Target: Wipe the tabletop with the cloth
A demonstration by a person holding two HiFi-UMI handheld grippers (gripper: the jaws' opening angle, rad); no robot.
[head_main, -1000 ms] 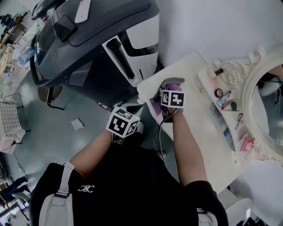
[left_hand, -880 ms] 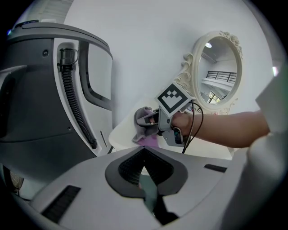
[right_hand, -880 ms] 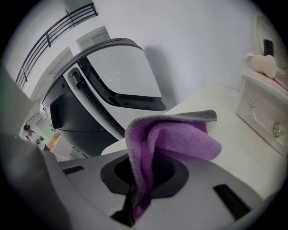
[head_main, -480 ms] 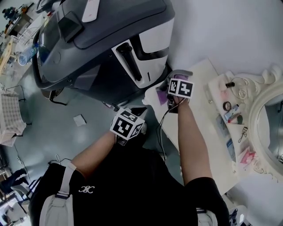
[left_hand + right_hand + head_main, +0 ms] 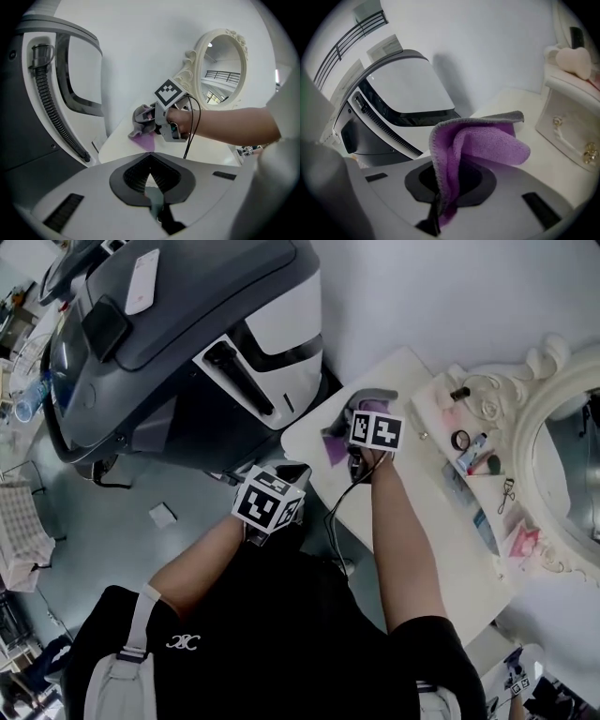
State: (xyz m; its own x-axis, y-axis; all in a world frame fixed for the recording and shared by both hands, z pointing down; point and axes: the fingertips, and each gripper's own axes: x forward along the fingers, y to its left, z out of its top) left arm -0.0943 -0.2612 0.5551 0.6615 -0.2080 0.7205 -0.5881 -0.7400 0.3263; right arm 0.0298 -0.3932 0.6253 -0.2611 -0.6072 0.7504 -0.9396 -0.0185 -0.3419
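White tabletop (image 5: 422,460) bore the purple cloth (image 5: 478,140) near its corner, pinched by the right gripper (image 5: 349,427), its length running forward then flopping right, while the left gripper (image 5: 151,194) hung closed and empty off the table's edge.

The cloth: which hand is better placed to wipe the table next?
Right. The right gripper is shut on the cloth, right at the table's near corner. The left gripper holds nothing and hangs off the table's edge, so it would first have to take the cloth.
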